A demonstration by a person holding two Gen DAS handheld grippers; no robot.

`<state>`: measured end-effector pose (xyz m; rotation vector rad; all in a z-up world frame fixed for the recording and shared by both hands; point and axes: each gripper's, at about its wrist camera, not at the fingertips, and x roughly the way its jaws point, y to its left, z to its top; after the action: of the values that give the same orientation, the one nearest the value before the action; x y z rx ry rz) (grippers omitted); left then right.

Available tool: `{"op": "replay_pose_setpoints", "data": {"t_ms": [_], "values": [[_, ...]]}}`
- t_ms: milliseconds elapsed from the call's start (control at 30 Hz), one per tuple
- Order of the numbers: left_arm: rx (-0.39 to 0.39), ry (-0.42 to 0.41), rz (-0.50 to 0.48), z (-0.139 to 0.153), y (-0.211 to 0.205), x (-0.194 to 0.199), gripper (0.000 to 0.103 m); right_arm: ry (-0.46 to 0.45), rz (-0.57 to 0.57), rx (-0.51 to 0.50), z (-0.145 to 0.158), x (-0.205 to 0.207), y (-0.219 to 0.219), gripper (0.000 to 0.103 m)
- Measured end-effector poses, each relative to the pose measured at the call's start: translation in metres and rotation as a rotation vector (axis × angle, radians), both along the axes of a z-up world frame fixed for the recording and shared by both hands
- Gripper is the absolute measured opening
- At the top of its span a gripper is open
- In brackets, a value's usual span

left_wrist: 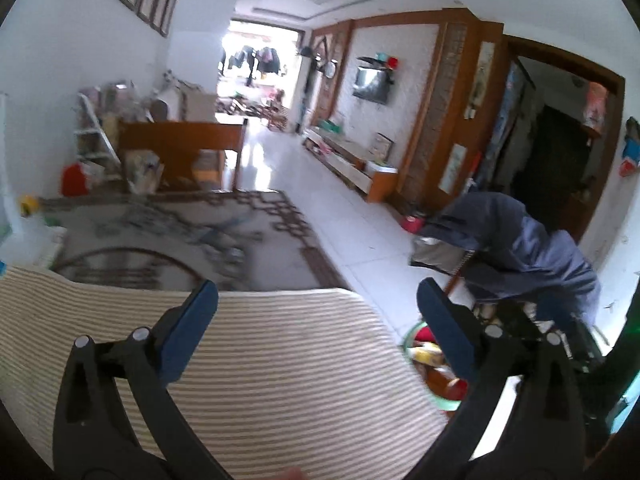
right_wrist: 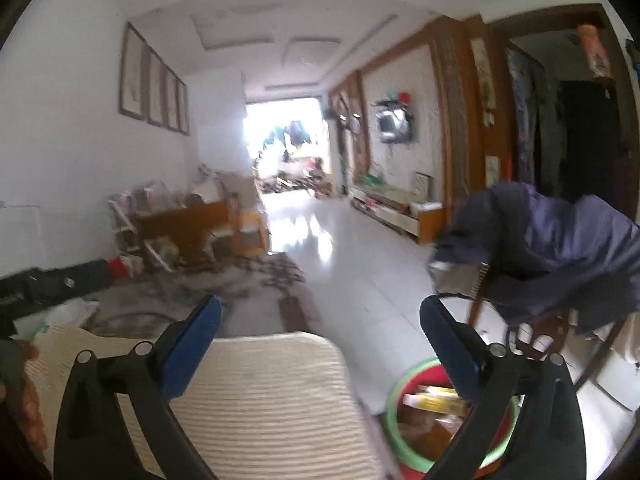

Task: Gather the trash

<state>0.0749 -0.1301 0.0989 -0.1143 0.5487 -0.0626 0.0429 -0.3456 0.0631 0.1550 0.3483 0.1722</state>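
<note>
My left gripper (left_wrist: 318,296) is open with nothing between its blue pads, held above a striped cushion (left_wrist: 260,368). My right gripper (right_wrist: 320,312) is open and empty too, above the same striped cushion (right_wrist: 272,400). A green-rimmed bin (right_wrist: 394,404) stands on the floor at the lower right, partly behind my right finger, with yellow and brown packaging in it. In the left wrist view the bin (left_wrist: 410,338) shows beside the cushion's right edge, with red and yellow trash inside. The other gripper (left_wrist: 560,344) appears as a black shape at the right edge.
A wooden chair draped with a blue jacket (right_wrist: 560,248) stands right of the bin. A patterned rug (left_wrist: 180,232) lies ahead, with a wooden bench (left_wrist: 180,148) and clutter behind it. White tile floor (left_wrist: 340,208) runs toward a bright balcony. A low TV cabinet (left_wrist: 352,164) lines the right wall.
</note>
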Motion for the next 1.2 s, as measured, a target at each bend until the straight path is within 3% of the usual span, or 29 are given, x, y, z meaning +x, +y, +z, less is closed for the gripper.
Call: {"op": "replay_pose_setpoints", "data": {"t_ms": [167,367,467,633,1200], "values": [[0.076,-0.085,0.064,0.014,0.037,-0.026,0.098,-0.013,0.062,-0.017,0.005,-0.011,0.049,0.096],[0.064,-0.099,0.093,0.025,0.066,-0.04,0.098,0.063,0.13,-0.016,0.006,-0.013,0.09,0.096],[0.016,-0.093,0.09,0.025,0.078,-0.044,0.098,0.077,0.121,-0.016,0.007,-0.02,0.1,0.096],[0.062,-0.116,0.109,0.02,0.082,-0.055,0.098,0.105,0.072,0.006,0.006,-0.025,0.097,0.096],[0.024,0.003,0.111,0.004,0.096,-0.048,0.098,0.144,0.01,-0.005,-0.003,-0.035,0.1,0.096]]}}
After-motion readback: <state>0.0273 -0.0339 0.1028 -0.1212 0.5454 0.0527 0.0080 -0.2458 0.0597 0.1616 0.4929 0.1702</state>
